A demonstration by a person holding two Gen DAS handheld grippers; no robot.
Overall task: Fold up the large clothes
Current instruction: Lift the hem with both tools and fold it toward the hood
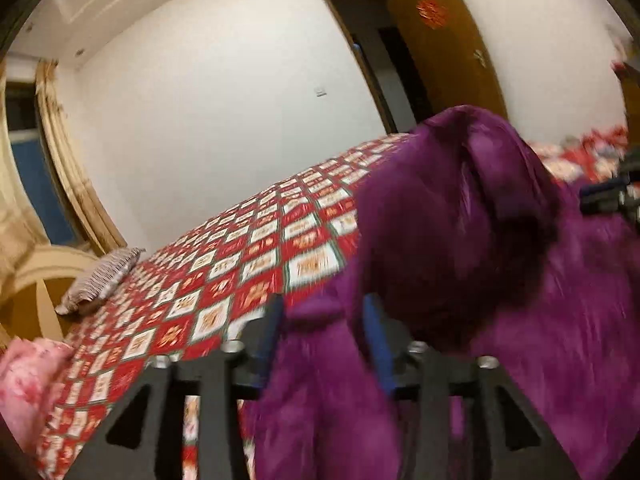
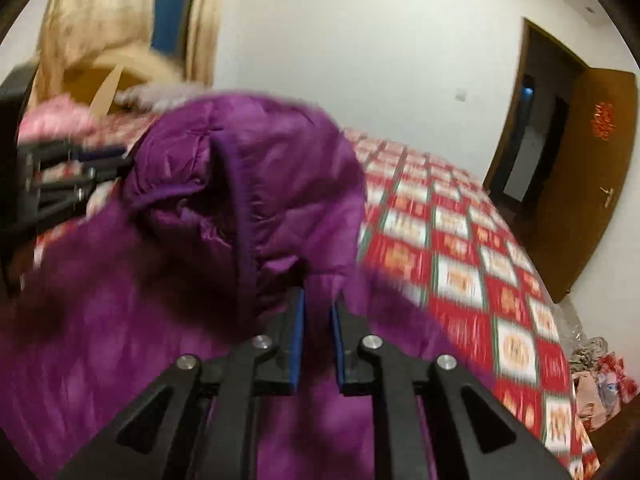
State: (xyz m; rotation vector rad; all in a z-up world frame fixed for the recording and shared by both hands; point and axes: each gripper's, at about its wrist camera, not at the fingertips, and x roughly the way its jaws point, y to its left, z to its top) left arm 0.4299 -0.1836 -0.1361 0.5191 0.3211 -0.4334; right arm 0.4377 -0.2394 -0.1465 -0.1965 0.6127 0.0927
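Observation:
A large purple padded jacket [image 1: 460, 216] lies bunched on the bed with the red and white checked cover [image 1: 224, 272]. My left gripper [image 1: 324, 308] has its blue-padded fingers apart, with jacket fabric between them. In the right wrist view the jacket [image 2: 224, 200] fills the left and middle, its hood raised. My right gripper [image 2: 318, 300] has its fingers close together on a fold of the jacket. The left gripper shows at the left edge of the right wrist view [image 2: 100, 160]; the right gripper shows at the right edge of the left wrist view [image 1: 612, 196]. Both views are motion-blurred.
A grey patterned pillow [image 1: 100, 280] and a pink quilt [image 1: 28, 384] lie at the bed's head. An open brown door [image 2: 592, 176] stands by the white wall. Bags and clutter [image 2: 596, 380] sit on the floor beside the bed.

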